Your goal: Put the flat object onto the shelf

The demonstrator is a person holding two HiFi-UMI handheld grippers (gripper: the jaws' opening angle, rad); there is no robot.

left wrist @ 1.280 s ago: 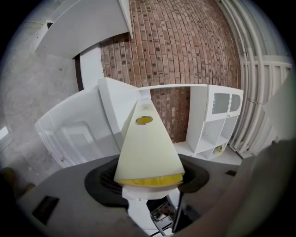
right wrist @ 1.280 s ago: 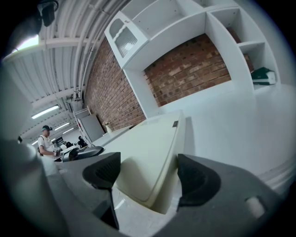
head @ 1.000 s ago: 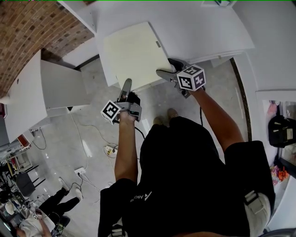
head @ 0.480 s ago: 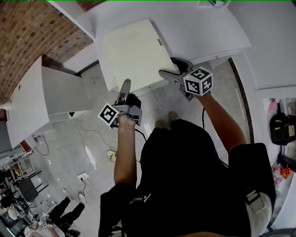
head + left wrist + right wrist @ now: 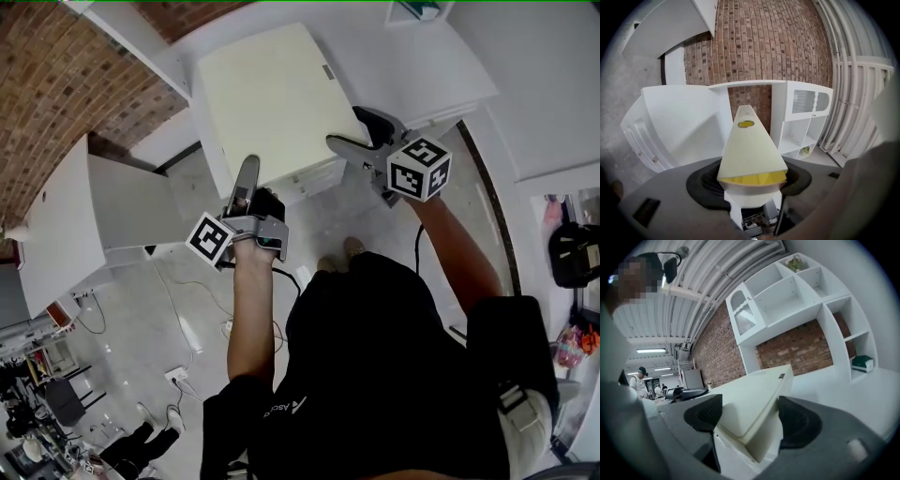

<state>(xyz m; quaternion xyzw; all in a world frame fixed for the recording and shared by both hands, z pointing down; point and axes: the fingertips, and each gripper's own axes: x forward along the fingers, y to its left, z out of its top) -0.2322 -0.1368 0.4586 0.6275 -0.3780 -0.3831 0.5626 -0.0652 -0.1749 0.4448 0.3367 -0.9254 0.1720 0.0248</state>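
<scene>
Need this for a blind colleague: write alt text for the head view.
Seen from above, a person in a black shirt holds a cream flat panel between two grippers, the left gripper on its near edge and the right gripper on its near right corner. Beyond lie white furniture and a brick wall.

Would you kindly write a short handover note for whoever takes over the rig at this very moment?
Left gripper: shut on the near edge of the flat panel.
Right gripper: shut on the panel's right edge.
Panel: held roughly level between both grippers, facing the white shelf unit but not on it.
Done: panel picked up.
Left: set it on a shelf and release both grips.
</scene>
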